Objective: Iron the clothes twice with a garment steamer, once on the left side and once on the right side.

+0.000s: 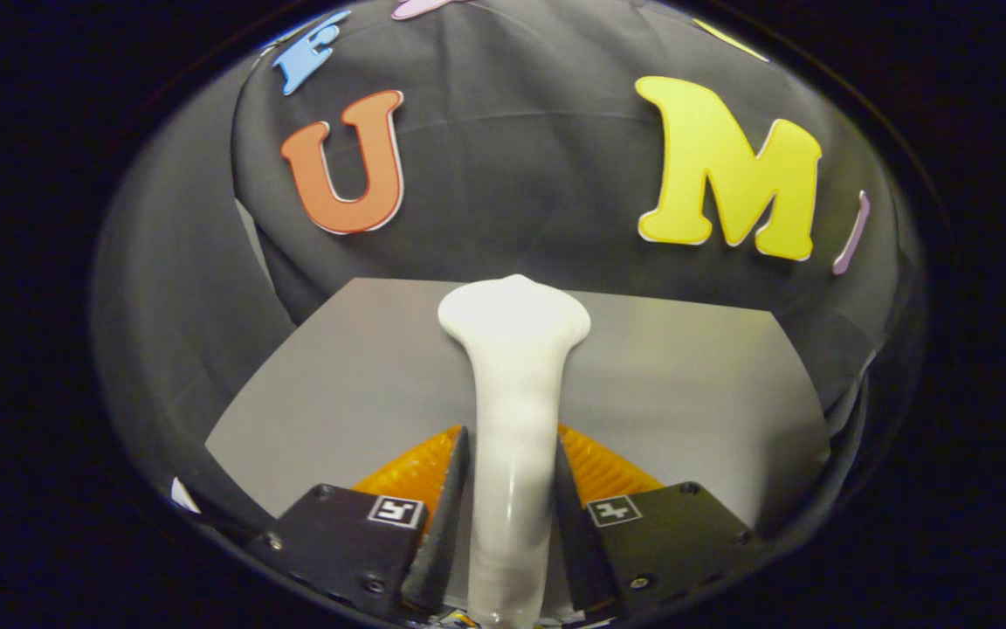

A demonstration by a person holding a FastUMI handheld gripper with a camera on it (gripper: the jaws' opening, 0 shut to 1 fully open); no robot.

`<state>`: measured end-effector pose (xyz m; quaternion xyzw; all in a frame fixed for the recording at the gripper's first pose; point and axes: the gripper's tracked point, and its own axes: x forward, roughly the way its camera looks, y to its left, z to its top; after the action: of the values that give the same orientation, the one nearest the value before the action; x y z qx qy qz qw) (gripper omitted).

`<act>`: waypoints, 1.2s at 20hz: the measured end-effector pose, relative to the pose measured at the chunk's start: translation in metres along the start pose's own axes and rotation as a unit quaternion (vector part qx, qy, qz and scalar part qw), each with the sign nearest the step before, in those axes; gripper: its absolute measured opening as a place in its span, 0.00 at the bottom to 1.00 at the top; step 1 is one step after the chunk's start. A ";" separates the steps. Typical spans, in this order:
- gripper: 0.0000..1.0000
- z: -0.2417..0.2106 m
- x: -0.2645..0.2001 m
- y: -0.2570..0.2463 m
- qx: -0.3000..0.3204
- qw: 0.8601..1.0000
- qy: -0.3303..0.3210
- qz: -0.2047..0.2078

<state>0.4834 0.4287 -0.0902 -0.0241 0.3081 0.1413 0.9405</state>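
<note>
A: Going from the left: booth wall [189, 288] down that side, then the grey table [337, 384] running out ahead. What's the gripper [512, 472] doing?

B: Its fingers are closed in tight on the white garment steamer [513, 384], one pressing each side of the handle. The steamer runs straight out between them, its flared head over the far part of the table.

A: What worries you?

B: The handle looks smooth and glossy, and the hold sits low on it. I'd judge the head could swing or twist when it's pushed against cloth, or the handle could slide through the fingers. The far wall is also near the head, so a careless sweep might snag it.

A: And further right?

B: More bare table, then wall. No clothes anywhere I can pick out, so I can't tell where either pass would begin. The steamer's plate faces away, its lower end is cut off, and any hose or cord is hidden.
</note>
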 end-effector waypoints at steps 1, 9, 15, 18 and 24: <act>0.49 -0.002 0.000 0.002 0.001 1.000 -0.001 0.002; 0.37 0.008 -0.039 -0.001 0.006 0.998 -0.046 0.043; 0.36 0.003 -0.120 -0.014 0.030 0.991 -0.110 0.072; 0.36 0.000 -0.181 -0.025 0.032 0.985 -0.151 0.084; 0.36 -0.008 -0.309 -0.062 0.041 0.969 -0.222 0.095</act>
<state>0.2580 0.2910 0.0816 0.0758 0.0978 0.2194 0.9678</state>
